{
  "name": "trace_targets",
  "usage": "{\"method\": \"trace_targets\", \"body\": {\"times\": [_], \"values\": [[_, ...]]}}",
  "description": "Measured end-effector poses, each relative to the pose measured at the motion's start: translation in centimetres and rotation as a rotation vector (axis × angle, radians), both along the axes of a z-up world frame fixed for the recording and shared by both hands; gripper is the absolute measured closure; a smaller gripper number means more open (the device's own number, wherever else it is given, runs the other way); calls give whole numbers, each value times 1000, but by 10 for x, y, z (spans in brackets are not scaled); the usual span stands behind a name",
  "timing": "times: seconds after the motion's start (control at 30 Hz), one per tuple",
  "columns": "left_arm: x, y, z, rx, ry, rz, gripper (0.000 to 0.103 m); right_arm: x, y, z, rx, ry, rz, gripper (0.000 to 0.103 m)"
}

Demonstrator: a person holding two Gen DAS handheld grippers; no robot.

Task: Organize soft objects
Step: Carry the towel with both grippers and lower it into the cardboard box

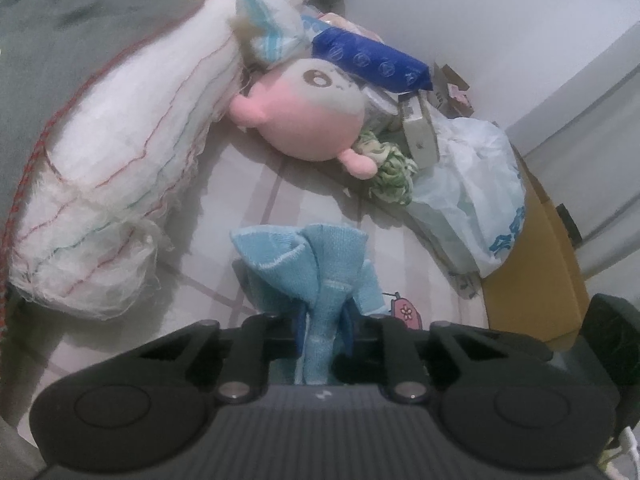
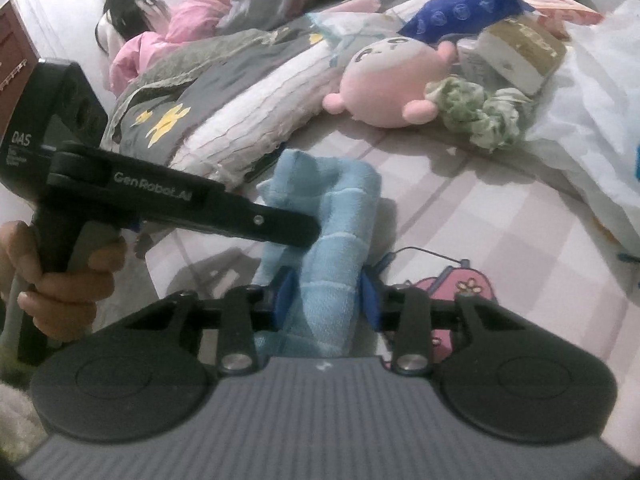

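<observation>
- Two grippers are clamping one light-blue towel (image 2: pixel 320 280) above the checked bedsheet (image 2: pixel 500 232); left gripper (image 1: pixel 320 332) is pinching a bunched end tight; right gripper (image 2: pixel 326 296) is squeezing the rolled middle.
- Keeping both grips level is advisable, so folds are not slipping.
- Pink plush (image 1: pixel 304 116), green scrunchie (image 1: pixel 390 172) and plastic bag (image 1: pixel 468 196) are crowding the far side.

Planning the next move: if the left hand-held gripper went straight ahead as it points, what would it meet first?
Past the blue towel it grips, likely bare checked bedsheet, then the pink plush; depth is unclear.
</observation>
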State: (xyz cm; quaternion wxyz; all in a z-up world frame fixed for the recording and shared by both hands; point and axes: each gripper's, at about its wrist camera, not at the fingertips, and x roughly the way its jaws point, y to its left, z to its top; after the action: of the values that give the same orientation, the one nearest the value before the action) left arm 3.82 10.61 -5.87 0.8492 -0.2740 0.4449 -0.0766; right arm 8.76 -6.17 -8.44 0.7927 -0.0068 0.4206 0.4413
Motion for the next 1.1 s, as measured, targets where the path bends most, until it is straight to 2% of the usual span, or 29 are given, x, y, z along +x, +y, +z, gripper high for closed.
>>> {"method": "trace_targets", "body": {"times": [0.13, 0.27, 0.43, 0.6, 0.77, 0.87, 1.0, 1.1], "values": [[-5, -2, 9, 6, -19, -6, 86, -8, 3, 4, -4, -27, -18, 81], [-13, -4, 27, 12, -63, -9, 86, -17, -1, 17, 2, -68, -32, 83], [-18, -16, 70, 49, -172, -26, 86, -26, -7, 53, 23, -169, -56, 83], [-6, -43, 126, 96, -307, -77, 86, -28, -24, 99, 67, -299, -119, 83], [31, -87, 175, 122, -404, -177, 86, -14, -65, 142, 110, -408, -228, 83], [65, -123, 195, 111, -438, -266, 86, 1, -100, 165, 112, -447, -318, 83], [122, -180, 209, 75, -427, -391, 86, 32, -154, 186, 91, -453, -440, 83], [173, -216, 200, 60, -374, -463, 86, 65, -198, 188, 79, -395, -518, 83]]}}
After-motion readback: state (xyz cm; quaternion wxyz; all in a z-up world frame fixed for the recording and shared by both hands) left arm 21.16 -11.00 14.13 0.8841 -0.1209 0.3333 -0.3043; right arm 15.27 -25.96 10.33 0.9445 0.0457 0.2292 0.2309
